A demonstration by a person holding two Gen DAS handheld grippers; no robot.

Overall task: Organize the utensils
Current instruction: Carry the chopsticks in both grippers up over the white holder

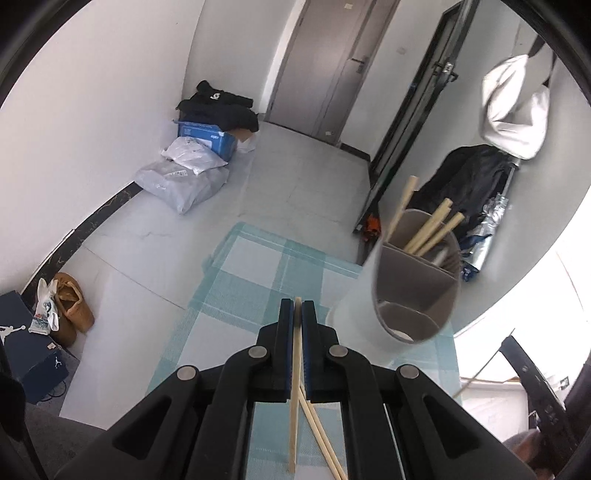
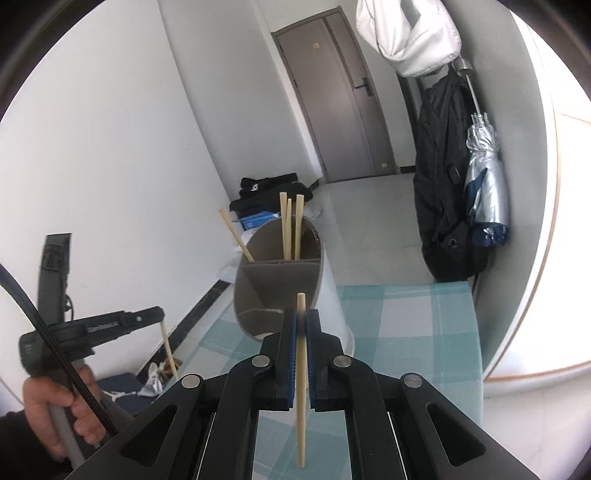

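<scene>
Home hallway, door (image 2: 340, 107), hanging coat (image 2: 443, 177), shoes (image 1: 70, 306)

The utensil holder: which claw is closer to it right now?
Probably the right claw, facing the utensil holder head-on with its chopstick. The left claw, also gripping a chopstick, stands off to the holder's side.

White walls (image 1: 110, 110) and a pale tiled floor (image 1: 295, 177) with a dark skirting strip frame a narrow room ending in a grey door (image 2: 340, 110). Bright daylight floods in from the right. A blue box (image 1: 207, 138) topped with dark clothes and white plastic parcels (image 1: 184, 181) sits against the left wall; a white jacket (image 2: 410, 33), a dark coat (image 2: 443, 177) and a folded silver umbrella (image 2: 484, 166) hang on the right. A teal checked cloth (image 2: 406, 325) covers the desk
</scene>
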